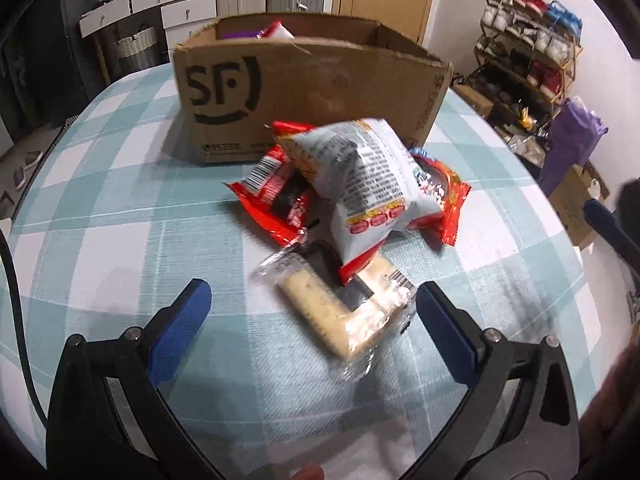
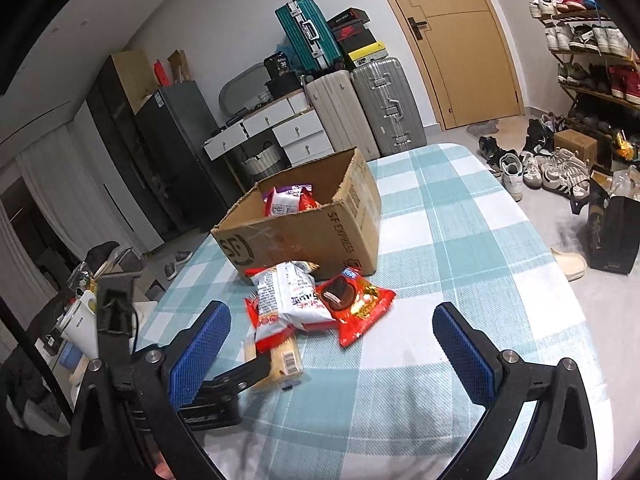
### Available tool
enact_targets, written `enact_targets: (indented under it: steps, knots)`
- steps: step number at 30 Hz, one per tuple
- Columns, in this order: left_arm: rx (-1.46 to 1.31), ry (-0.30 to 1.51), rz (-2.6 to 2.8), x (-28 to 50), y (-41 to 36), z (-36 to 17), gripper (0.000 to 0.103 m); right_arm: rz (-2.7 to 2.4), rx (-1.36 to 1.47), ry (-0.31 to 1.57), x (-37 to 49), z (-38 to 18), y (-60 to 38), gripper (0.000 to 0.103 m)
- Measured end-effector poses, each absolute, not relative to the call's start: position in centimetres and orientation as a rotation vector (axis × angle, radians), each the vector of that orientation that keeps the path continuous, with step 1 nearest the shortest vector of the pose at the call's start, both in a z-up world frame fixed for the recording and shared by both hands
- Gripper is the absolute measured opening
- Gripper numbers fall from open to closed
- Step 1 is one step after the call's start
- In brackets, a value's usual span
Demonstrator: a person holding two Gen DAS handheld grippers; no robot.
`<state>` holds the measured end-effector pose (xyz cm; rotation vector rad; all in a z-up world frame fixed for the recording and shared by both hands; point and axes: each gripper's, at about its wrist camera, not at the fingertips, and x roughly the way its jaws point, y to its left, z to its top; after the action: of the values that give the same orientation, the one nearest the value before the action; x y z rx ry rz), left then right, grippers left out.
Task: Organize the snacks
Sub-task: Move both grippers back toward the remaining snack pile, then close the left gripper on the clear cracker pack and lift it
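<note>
The left tongs [image 1: 312, 316] are standing wide open and empty, low over the checked counter [image 1: 120, 208], with the clear-wrapped biscuit pack [image 1: 340, 312] lying between their blue pads. This looks like the approach to a pick: several snacks are already sitting inside the cardboard box [image 1: 316, 96], and a small heap is waiting just in front of it, toward the middle of the counter. The next move probably calls for easing forward and closing squarely across the biscuit pack, whose glossy film looks slippery and whose far end is tucked under the white packet [image 1: 368, 184]. That puffy white packet, printed with small text and red bands, is leaning on the red packets [image 1: 276, 200], so pulling the biscuits out may tumble it. The right tongs [image 2: 332, 344] are also gaping open, holding nothing, and hovering nearer the counter's near edge, facing the same heap.
</note>
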<state>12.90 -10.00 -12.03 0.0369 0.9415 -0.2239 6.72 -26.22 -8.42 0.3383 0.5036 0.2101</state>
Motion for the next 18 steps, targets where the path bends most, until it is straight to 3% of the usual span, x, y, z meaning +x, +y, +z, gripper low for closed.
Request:
enact_targets:
  steps: [18]
  knots:
    - [0.027,1.013,-0.115,16.5,-12.8,-14.6,0.101,0.195,0.379,0.518,5.3,-9.6,-27.6,0.103]
